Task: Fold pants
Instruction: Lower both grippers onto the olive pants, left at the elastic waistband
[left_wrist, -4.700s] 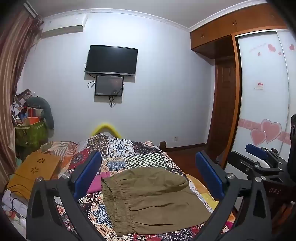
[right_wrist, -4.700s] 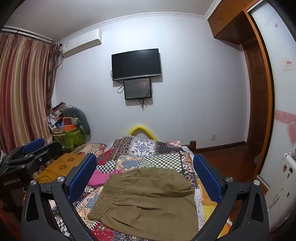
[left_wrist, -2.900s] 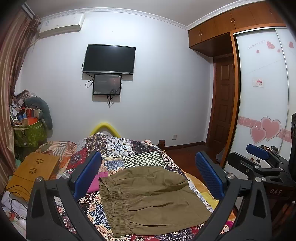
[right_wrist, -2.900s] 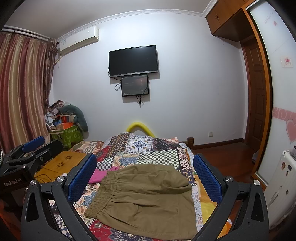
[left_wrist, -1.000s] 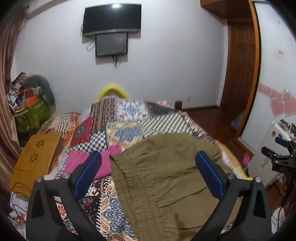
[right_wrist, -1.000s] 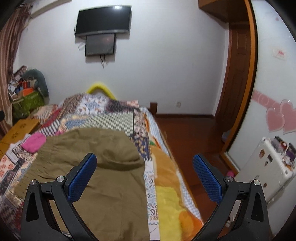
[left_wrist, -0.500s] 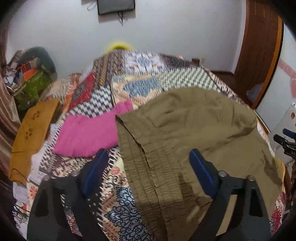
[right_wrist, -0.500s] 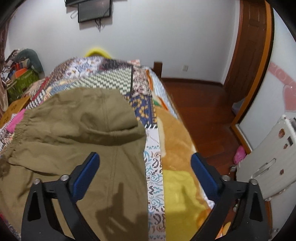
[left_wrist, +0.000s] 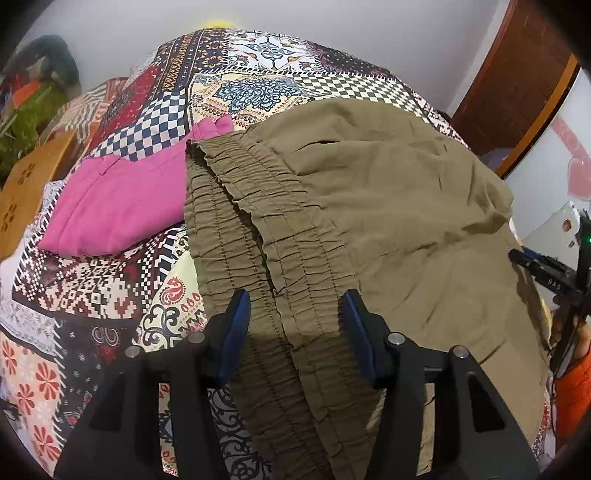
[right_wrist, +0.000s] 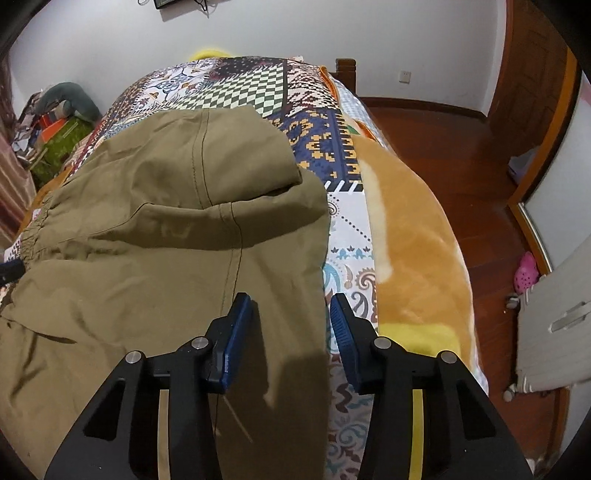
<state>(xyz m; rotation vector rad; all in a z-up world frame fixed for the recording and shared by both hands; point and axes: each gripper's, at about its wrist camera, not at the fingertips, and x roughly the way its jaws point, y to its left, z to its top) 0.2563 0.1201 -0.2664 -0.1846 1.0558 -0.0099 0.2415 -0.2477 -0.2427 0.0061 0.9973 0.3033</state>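
Note:
Olive-brown pants (left_wrist: 388, 206) lie partly folded on a patchwork bedspread (left_wrist: 110, 280). Their ruffled elastic waistband (left_wrist: 255, 236) shows in the left wrist view. My left gripper (left_wrist: 295, 310) is open, low over the waistband, with its blue pads either side of it. In the right wrist view the pants (right_wrist: 147, 240) have a folded layer on top. My right gripper (right_wrist: 291, 310) is open, astride the pants' right edge near the bed's side. The right gripper also shows at the right edge of the left wrist view (left_wrist: 554, 280).
A pink garment (left_wrist: 114, 206) lies left of the waistband. An orange-yellow blanket (right_wrist: 410, 236) covers the bed's right edge, with wooden floor (right_wrist: 461, 147) beyond. A white appliance (right_wrist: 554, 325) stands by the bed. A wooden tray (left_wrist: 26, 184) sits at the left.
Both grippers have dropped closer to the pants and their jaws have narrowed. The left has come over the waistband, the right over the pants' right edge.

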